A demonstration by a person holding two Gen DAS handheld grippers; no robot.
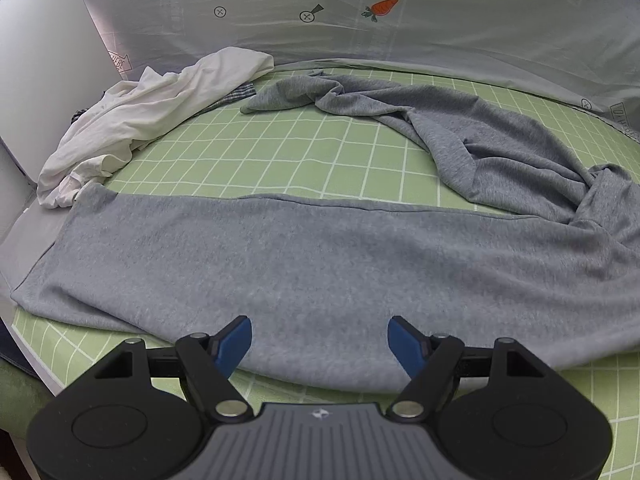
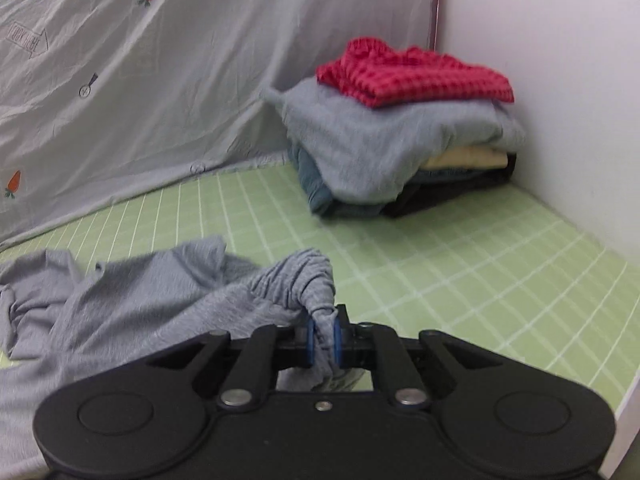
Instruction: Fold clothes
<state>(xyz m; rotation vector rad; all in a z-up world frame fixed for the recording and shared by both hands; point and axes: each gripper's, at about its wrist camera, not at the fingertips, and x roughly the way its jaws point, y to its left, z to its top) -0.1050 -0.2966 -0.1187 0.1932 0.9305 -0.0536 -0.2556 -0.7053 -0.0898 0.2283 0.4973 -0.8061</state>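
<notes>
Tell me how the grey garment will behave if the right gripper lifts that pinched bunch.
The grey garment looks floppy: it already wrinkles and bunches at the right gripper. Likely it drapes and drags its flat part across the green mat. The left gripper is open above it, so nothing pins it.

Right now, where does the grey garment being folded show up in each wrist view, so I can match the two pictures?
Left wrist: the grey garment lies across the middle and lower picture, bunched at the upper right, beneath the open left gripper.
Right wrist: it fills the lower left, a gathered end pinched in the right gripper.
Shared landmark: the green grid mat under it.
</notes>
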